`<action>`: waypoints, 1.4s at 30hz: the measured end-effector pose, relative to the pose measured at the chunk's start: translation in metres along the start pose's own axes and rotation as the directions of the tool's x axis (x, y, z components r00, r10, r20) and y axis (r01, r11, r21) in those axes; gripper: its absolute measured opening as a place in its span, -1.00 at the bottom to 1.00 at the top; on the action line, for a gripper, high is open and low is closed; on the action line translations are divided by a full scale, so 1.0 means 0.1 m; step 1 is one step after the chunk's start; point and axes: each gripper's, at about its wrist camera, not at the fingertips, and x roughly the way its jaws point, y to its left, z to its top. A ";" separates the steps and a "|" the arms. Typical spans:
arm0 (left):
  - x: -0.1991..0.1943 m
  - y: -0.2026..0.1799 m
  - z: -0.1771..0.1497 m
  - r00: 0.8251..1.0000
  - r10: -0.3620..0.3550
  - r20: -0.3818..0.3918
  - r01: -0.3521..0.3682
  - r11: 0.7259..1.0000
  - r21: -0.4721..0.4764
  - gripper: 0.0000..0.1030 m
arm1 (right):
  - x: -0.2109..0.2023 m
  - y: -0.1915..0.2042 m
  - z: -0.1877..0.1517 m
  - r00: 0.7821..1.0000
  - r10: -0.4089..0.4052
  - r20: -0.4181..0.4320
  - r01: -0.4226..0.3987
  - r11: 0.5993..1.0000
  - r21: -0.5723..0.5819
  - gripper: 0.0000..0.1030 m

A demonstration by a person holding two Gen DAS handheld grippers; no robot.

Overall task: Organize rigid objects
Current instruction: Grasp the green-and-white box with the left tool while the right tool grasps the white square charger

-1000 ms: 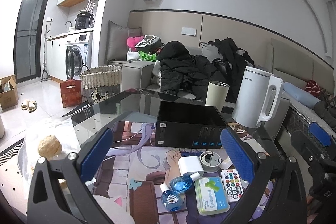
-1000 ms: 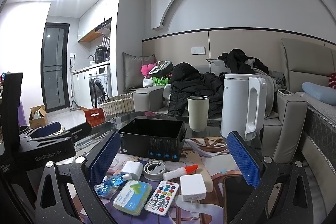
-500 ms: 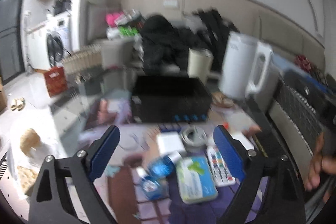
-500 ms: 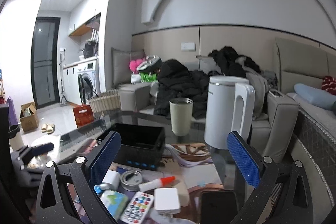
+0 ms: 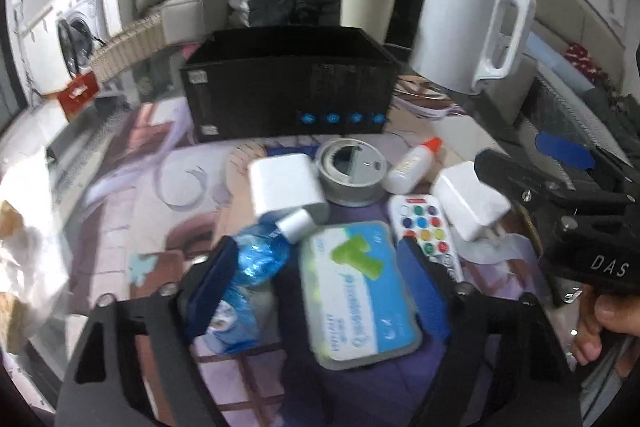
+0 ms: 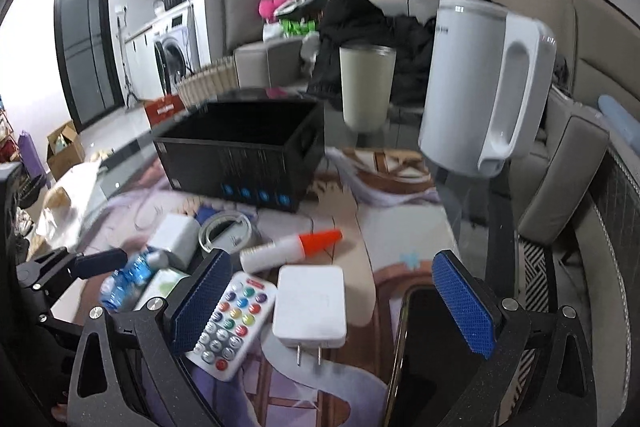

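An open black box (image 5: 288, 87) stands at the back of the printed mat; it also shows in the right wrist view (image 6: 244, 155). In front lie a white charger (image 5: 284, 187), a grey tape roll (image 5: 350, 173), a glue bottle with orange cap (image 5: 412, 163), a remote with coloured buttons (image 5: 424, 231), a white plug adapter (image 6: 310, 307), a blue-green case (image 5: 356, 295) and blue bottles (image 5: 252, 263). My left gripper (image 5: 320, 291) is open, its fingers either side of the case. My right gripper (image 6: 332, 307) is open around the plug adapter.
A white kettle (image 6: 484, 83) and a beige cup (image 6: 366, 87) stand behind the box. A black phone (image 6: 428, 355) lies by the right finger. Crumpled plastic (image 5: 24, 247) lies at the left. A sofa with clothes lies beyond.
Both grippers have come down and forward over the objects. The left now straddles the blue-green case; the right now straddles the white plug adapter.
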 end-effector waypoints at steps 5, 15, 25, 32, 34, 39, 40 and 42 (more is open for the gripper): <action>-0.02 0.06 0.00 0.999 0.038 0.001 -0.038 0.999 0.025 0.00 | 0.24 0.04 -0.06 0.995 0.028 -0.100 -0.030 0.999 -0.017 0.59; -0.17 0.13 -0.04 0.997 -0.073 0.005 0.073 0.997 0.005 0.11 | 0.43 0.09 -0.14 0.973 0.054 -0.223 -0.053 0.999 0.008 0.07; -0.01 -0.03 -0.06 0.994 -0.092 -0.059 0.095 0.995 0.038 0.32 | 0.36 0.14 -0.20 0.967 0.070 -0.244 -0.071 0.997 0.003 -0.11; 0.04 -0.05 -0.05 0.998 -0.011 -0.064 0.018 0.995 0.099 0.08 | 0.29 0.19 -0.25 0.959 0.106 -0.262 -0.108 0.994 0.003 -0.11; 0.02 0.04 -0.07 0.998 -0.009 -0.067 0.015 0.996 0.093 0.08 | 0.26 0.23 -0.27 0.956 0.118 -0.270 -0.122 0.993 0.002 -0.11; -0.04 0.26 -0.14 0.998 -0.002 -0.055 0.006 0.997 0.075 0.09 | 0.14 0.39 -0.35 0.941 0.180 -0.287 -0.189 0.982 -0.003 -0.11; -0.05 0.29 -0.15 0.998 -0.007 -0.056 0.011 0.998 0.069 0.10 | 0.13 0.41 -0.36 0.940 0.185 -0.287 -0.195 0.981 -0.006 -0.11; -0.06 0.34 -0.16 0.998 -0.012 -0.062 0.016 0.998 0.061 0.12 | 0.12 0.44 -0.37 0.941 0.178 -0.287 -0.191 0.981 -0.018 -0.10</action>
